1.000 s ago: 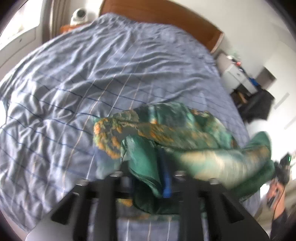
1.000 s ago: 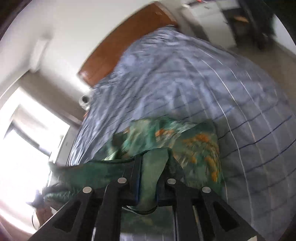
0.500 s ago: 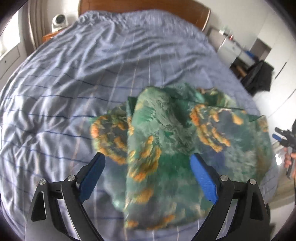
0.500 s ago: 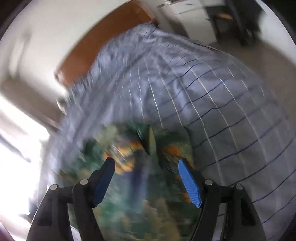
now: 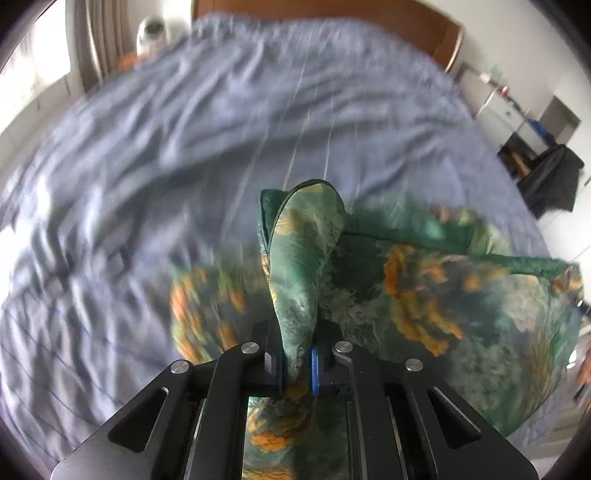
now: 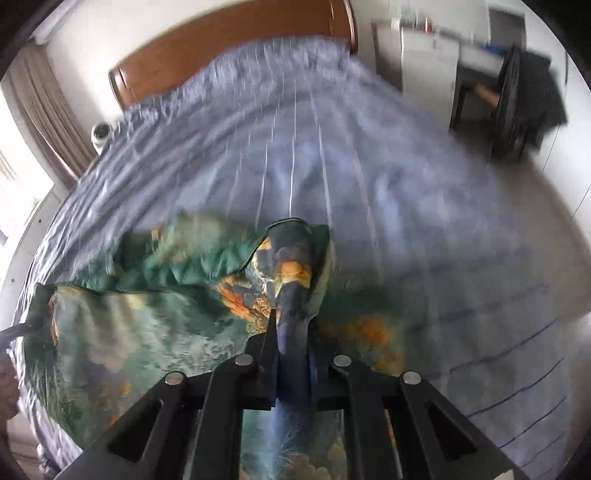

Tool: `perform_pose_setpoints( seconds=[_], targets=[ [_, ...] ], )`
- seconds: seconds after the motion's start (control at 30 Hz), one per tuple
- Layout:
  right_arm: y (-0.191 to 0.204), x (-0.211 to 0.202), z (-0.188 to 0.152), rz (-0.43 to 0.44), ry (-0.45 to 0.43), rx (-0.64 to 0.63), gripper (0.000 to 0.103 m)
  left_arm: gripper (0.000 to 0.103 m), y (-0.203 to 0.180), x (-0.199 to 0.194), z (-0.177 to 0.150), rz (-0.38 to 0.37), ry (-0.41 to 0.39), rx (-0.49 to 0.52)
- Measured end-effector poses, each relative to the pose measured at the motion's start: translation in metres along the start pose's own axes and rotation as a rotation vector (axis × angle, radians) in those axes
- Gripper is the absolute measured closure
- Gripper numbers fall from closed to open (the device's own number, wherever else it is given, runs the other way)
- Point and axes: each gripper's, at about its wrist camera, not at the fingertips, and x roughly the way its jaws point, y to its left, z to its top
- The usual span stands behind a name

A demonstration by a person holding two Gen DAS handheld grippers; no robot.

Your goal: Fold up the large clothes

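Note:
A green garment with orange floral print (image 5: pixel 424 306) lies bunched on the blue striped bed cover (image 5: pixel 184 147). My left gripper (image 5: pixel 297 354) has its jaws closing tight on a raised fold (image 5: pixel 306 251) at the garment's left end, blue pads pressing the cloth. In the right wrist view the same garment (image 6: pixel 147 332) spreads to the left, and my right gripper (image 6: pixel 291 350) is closing on a darker pinched fold (image 6: pixel 291 266) at its right end. Both folds stand up between the fingers. The cloth under each gripper is hidden.
A wooden headboard (image 6: pixel 221 44) ends the bed (image 6: pixel 406 221) at the far side. A white cabinet (image 5: pixel 495 107) and a dark chair draped with black clothes (image 6: pixel 524 99) stand to the right. A white round object (image 5: pixel 151 29) sits by the curtain at left.
A second ago both grippers held cloth. Half a second ago both stood open over the laid-out garment. Now each has shut on a pinched fold, and both have shifted sideways.

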Motion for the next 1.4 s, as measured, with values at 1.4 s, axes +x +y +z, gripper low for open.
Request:
perform_pose_setpoints(
  seconds=[1.4],
  targets=[
    [-0.012, 0.136, -0.015, -0.011, -0.081, 0.036, 0.086, 0.087, 0.005, 0.112, -0.031, 0.097, -0.206, 0.057]
  ],
)
